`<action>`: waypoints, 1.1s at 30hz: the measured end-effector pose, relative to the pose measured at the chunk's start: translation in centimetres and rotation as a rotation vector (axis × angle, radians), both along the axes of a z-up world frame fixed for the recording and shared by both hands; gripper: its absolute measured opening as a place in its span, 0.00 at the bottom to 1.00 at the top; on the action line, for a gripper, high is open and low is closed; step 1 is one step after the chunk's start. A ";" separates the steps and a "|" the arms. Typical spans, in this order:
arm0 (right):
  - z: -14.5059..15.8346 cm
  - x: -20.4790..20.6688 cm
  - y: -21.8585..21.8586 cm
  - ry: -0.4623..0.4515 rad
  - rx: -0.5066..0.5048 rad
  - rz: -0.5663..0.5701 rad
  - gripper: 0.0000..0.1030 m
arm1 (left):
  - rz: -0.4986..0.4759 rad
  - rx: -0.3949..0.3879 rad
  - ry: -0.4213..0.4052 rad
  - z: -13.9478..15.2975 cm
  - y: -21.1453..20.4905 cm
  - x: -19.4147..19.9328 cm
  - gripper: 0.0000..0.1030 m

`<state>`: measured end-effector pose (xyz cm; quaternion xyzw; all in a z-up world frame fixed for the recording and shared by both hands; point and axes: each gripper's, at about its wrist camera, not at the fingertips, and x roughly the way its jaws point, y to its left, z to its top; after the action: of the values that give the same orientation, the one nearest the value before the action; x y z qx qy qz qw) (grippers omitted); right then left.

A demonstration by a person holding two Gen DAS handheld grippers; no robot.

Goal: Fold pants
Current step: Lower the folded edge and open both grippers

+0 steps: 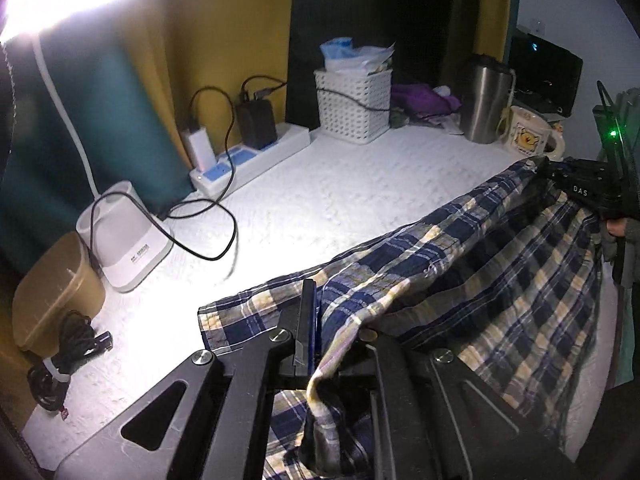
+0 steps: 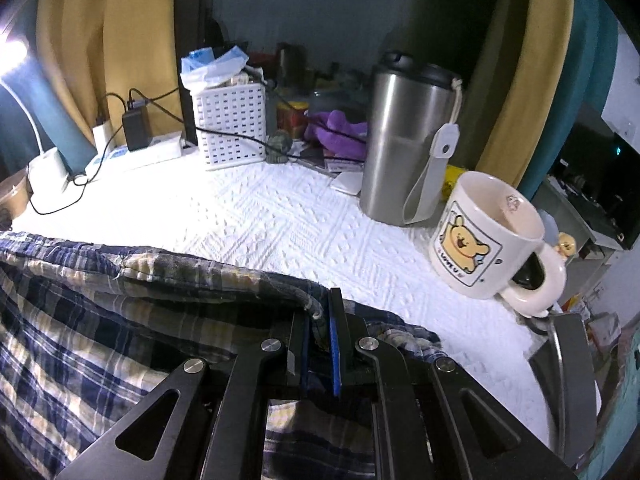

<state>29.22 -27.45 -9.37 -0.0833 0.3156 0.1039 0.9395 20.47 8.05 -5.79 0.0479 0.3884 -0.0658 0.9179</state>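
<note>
The left gripper (image 1: 320, 320) pinches one corner of the plaid pants (image 1: 460, 272) and the right gripper (image 2: 320, 336) is clamped on the other, holding the cloth over the white table (image 2: 280, 216) near a mug (image 2: 484, 236).

The worktop (image 2: 280, 216) carries a white embossed cover. Mustard and teal curtains (image 1: 168, 60) hang behind it, flanking a dark wall panel (image 1: 380, 4). A white lamp (image 1: 120, 236) at the left edge casts bright light; the right side stays dim.
</note>
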 end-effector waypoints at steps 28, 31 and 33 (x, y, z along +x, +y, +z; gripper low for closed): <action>-2.2 4.1 1.1 0.105 -0.012 -0.018 0.10 | 0.224 0.080 0.065 -2.1 6.5 2.5 0.19; -1.7 3.7 1.2 0.089 -0.015 -0.026 0.20 | 0.236 0.082 0.049 -1.3 7.0 1.3 0.19; -1.3 3.2 1.2 0.077 -0.010 -0.027 0.60 | 0.239 0.072 0.046 -1.0 7.2 0.6 0.19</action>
<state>32.39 -26.30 -10.62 -0.0796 0.3531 0.0928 0.9276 21.05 15.24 -6.75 0.0327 0.4142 0.0569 0.9078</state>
